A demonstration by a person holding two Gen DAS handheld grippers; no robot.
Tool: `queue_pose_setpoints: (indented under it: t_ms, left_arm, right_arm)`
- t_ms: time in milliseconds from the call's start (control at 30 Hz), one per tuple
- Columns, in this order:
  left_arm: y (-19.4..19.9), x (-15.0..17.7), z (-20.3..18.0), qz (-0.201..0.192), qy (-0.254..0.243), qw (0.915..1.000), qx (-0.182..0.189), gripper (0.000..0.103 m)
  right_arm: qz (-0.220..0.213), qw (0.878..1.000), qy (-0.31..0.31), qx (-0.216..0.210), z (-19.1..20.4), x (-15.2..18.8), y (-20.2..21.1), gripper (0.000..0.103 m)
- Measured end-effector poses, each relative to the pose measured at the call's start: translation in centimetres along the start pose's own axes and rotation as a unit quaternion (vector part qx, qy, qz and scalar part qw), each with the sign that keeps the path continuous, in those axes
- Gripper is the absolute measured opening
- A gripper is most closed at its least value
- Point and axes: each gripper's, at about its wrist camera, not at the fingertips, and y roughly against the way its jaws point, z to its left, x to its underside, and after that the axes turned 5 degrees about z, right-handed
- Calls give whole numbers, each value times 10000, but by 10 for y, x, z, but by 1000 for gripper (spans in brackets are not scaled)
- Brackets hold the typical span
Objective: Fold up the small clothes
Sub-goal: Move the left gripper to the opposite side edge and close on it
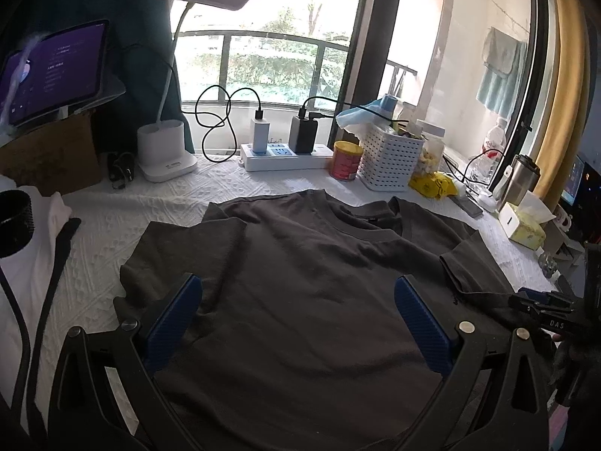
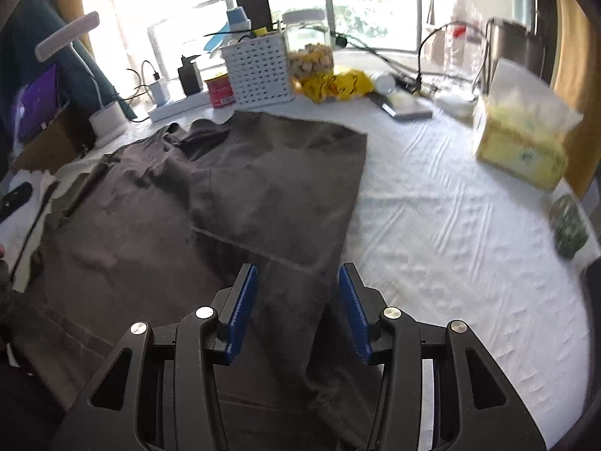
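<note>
A dark brown T-shirt (image 1: 300, 282) lies on the white textured tablecloth (image 1: 150, 203), collar toward the window. Its right side is folded inward over the body, seen in the right wrist view (image 2: 278, 180). My left gripper (image 1: 298, 297) is wide open above the shirt's middle, holding nothing. My right gripper (image 2: 298, 293) is open over the folded right edge of the shirt, with cloth lying between and below the blue fingers (image 2: 242, 304), not pinched. The right gripper also shows at the right edge of the left wrist view (image 1: 544, 308).
Behind the shirt stand a power strip (image 1: 285, 156), red can (image 1: 345, 161), white perforated basket (image 1: 390, 158), desk lamp base (image 1: 165, 154) and tablet (image 1: 52, 67). A yellow tissue box (image 2: 522, 150) sits right. White folded cloth (image 1: 33, 248) lies left.
</note>
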Motion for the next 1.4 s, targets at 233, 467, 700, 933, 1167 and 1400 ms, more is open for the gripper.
queue_pose_setpoints:
  t_ms: [233,467,700,933,1167,1400]
  left_arm:
    - [6,6,0,27,-50,9999,-115,101]
    - [16,12,20,12,61,9995,-294,101]
    - [19,19,54,9,224,9983,-530,101]
    - [13,17,90,44,334,9964,-782,101]
    - [-16,3,115,252,278,9955,-871,101]
    - [-45,-10,134,545,368,9950,-747,101]
  right_arm:
    - [81,9989,308,-337,27,14,3,48]
    - [77,9982,571,-153,49,27,10,48]
    - [361,9958,821,-211,75,35,3,48]
    - [-18,9958,896,-164,96,16,15,48]
    - [-150,9961,845,-182,107,-8,6,48]
    - [-151,9969,749,-157,108,-26,-8,48]
